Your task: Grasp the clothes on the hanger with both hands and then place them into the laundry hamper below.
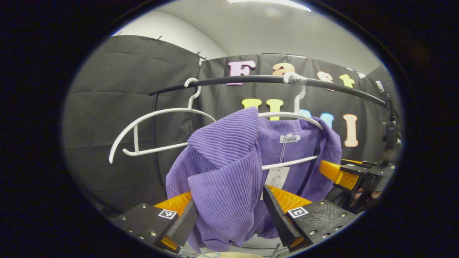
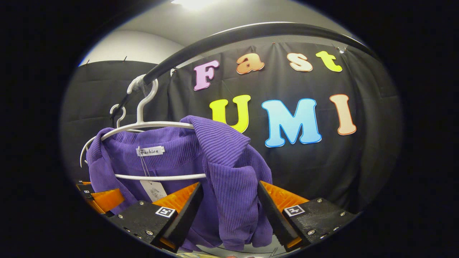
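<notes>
Purple ribbed garment (image 1: 229, 168) hangs on a white hanger (image 2: 150, 125) hooked over the black rail (image 1: 251, 79), beside a bare white hanger (image 1: 150, 129). We find our left gripper (image 1: 229, 211) set wide about one shoulder fold, fabric between its fingers, contact uncertain. We find our right gripper (image 2: 229, 211) likewise wide about the other shoulder below the rail.

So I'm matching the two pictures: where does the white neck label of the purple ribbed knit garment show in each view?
Left gripper view: the white neck label sits right of centre, under the hanger's top.
Right gripper view: it sits left of centre, above the hanger's lower bar.
Shared landmark: the white plastic hanger carrying the garment.
</notes>
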Action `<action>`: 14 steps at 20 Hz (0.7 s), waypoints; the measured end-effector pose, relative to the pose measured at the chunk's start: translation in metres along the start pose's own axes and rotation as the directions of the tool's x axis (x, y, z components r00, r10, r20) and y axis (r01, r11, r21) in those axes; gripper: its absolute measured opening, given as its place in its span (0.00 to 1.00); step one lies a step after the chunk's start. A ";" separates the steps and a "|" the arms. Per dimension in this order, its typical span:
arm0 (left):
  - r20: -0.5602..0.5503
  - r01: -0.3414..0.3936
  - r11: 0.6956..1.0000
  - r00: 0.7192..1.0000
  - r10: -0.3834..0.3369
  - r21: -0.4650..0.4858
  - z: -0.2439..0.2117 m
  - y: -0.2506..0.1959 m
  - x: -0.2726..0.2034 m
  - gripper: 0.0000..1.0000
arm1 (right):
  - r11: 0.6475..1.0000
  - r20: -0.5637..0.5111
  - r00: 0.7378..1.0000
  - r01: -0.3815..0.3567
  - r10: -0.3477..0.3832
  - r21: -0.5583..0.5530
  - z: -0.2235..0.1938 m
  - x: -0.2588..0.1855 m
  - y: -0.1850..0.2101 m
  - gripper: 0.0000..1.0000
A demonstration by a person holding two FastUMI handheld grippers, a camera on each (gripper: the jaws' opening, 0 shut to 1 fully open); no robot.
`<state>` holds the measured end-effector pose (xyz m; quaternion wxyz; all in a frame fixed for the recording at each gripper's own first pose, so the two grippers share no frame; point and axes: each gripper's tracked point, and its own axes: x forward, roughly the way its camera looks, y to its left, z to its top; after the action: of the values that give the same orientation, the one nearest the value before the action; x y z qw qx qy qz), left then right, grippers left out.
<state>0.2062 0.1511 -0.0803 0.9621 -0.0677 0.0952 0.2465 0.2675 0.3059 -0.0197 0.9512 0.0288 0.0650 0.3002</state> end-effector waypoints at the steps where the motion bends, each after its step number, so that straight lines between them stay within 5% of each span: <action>1: -0.002 -0.012 1.000 1.000 0.012 -0.010 0.001 0.001 0.000 0.96 | 1.000 -0.001 1.000 -0.008 0.008 -0.005 0.000 0.000 0.003 0.94; 6: -0.003 -0.048 0.994 0.999 0.048 -0.094 0.007 0.002 -0.001 1.00 | 0.999 0.009 0.999 -0.045 0.045 -0.001 -0.001 0.011 0.008 0.93; 10: -0.004 -0.042 0.987 0.999 0.042 -0.155 0.008 -0.006 0.005 0.78 | 0.997 0.014 0.997 -0.074 0.074 0.002 0.001 0.020 0.009 0.73; 12: -0.013 -0.086 0.985 0.996 0.085 -0.148 0.006 0.003 0.005 0.84 | 0.997 0.030 0.996 -0.083 0.083 0.005 0.006 0.017 0.012 0.62; 14: -0.007 -0.093 0.979 0.996 0.093 -0.182 0.010 -0.001 0.003 0.39 | 0.995 0.036 0.994 -0.099 0.099 0.008 0.006 0.022 0.012 0.45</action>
<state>0.2105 0.1534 -0.0709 0.9393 -0.1506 0.0744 0.2990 0.2797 0.3284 -0.0146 0.9360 0.0421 0.0483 0.3462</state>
